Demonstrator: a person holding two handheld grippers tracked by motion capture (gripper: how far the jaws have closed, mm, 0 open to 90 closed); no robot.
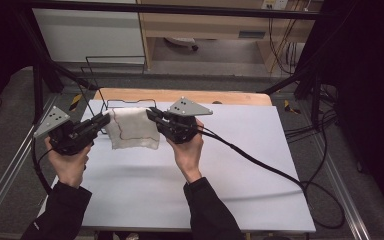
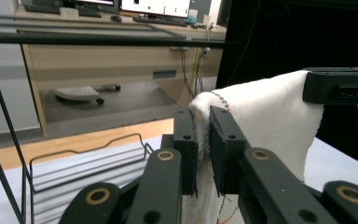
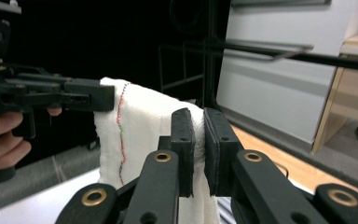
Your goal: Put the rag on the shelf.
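A white cloth (image 1: pixel 132 128) with a thin coloured stitched line hangs stretched between the two grippers above the white table top (image 1: pixel 240 165). My left gripper (image 1: pixel 105 120) pinches its left top corner, and my right gripper (image 1: pixel 152 114) pinches the right top corner. In the left gripper view the jaws are shut on a fold of the cloth (image 2: pixel 261 121), with the left gripper (image 2: pixel 203 140) pointing at the other gripper's black jaw at the right edge. In the right gripper view the right gripper (image 3: pixel 199 144) clamps the cloth (image 3: pixel 140 130), and the other gripper holds the far corner.
A black wire rack (image 1: pixel 122 103) stands at the table's back left, just behind the cloth. A wooden strip (image 1: pixel 180 95) runs along the far table edge. Black cables (image 1: pixel 260 160) trail over the table's right half. Dark frame posts stand on both sides.
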